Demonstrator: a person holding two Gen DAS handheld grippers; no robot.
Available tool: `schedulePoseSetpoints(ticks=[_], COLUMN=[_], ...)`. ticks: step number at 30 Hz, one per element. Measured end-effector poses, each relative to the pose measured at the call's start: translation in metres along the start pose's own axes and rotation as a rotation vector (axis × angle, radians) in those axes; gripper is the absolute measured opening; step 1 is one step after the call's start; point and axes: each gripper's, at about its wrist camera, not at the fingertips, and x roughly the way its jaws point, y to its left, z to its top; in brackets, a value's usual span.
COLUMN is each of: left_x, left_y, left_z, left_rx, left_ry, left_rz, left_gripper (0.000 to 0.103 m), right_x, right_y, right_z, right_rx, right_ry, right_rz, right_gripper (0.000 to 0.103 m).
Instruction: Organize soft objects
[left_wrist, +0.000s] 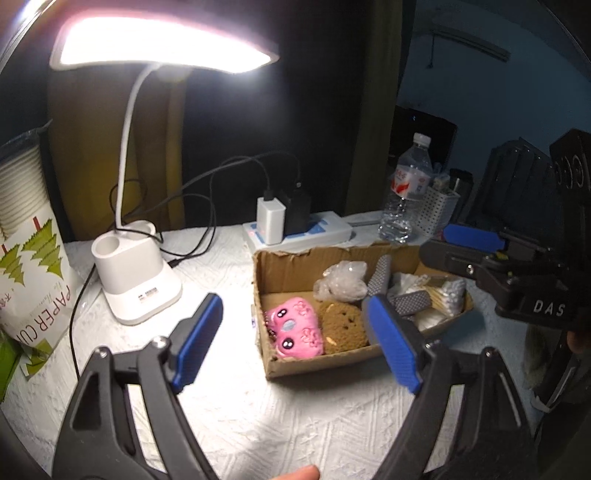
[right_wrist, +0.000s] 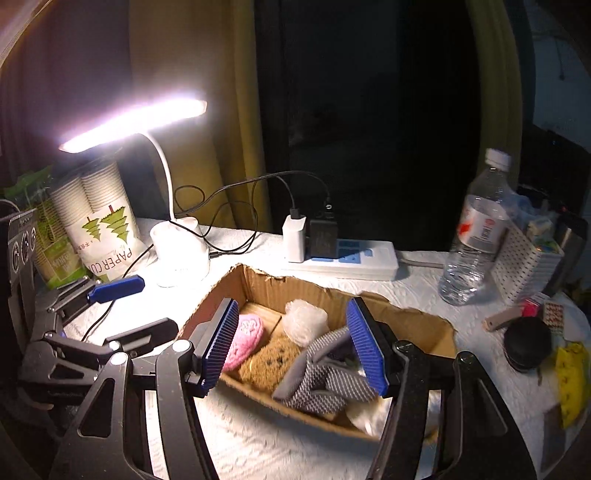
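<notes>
Right wrist view: both tongs (right_wrist: 293, 343) gape above the box (right_wrist: 424, 325), grey glove (right_wrist: 321, 384) lying crosswise.

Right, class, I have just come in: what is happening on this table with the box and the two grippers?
A person holds two grippers over a lamp-lit table. Both the left gripper and the right gripper are open and hold nothing. They hover by a cardboard box that already contains soft things: a pink plush, a brown sponge, a grey glove and a crumpled plastic bag. Nothing is being gripped at this moment.
</notes>
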Motion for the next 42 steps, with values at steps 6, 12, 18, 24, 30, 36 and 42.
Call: schedulePoseSetpoints(ticks=[6, 12, 18, 24, 30, 36, 42], left_x=[-0.026, -0.05, -0.075, -0.102, -0.128, -0.157, -0.19], left_y=[-0.02, -0.033, -0.05, -0.069, -0.085, -0.094, -0.1], left_z=[0.0, -0.001, -0.002, -0.002, -0.007, -0.011, -0.013], left_rx=[0.023, 0.034, 0.059, 0.086, 0.105, 0.115, 0.116], left_ry=[-0.024, -0.046, -0.075, -0.111, -0.148, -0.192, -0.246], left_rz=[-0.014, -0.007, -0.011, -0.02, -0.028, -0.037, -0.043], left_gripper=[0.083, 0.083, 0.083, 0.083, 0.083, 0.083, 0.098], right_x=[-0.036, -0.072, -0.099, -0.129, -0.162, -0.195, -0.225], right_y=[-0.002, 0.0, 0.002, 0.003, 0.007, 0.014, 0.024], right_z=[-0.011, -0.019, -0.026, -0.034, -0.042, -0.049, -0.057], right_rx=[0.008, 0.006, 0.012, 0.017, 0.021, 0.023, 0.014], right_ry=[-0.028, -0.064, -0.095, -0.126, -0.167, -0.211, -0.25], right_rz=[-0.021, -0.035, -0.044, -0.058, -0.071, -0.085, -0.107], right_gripper=[0.064, 0.064, 0.064, 0.064, 0.064, 0.064, 0.064])
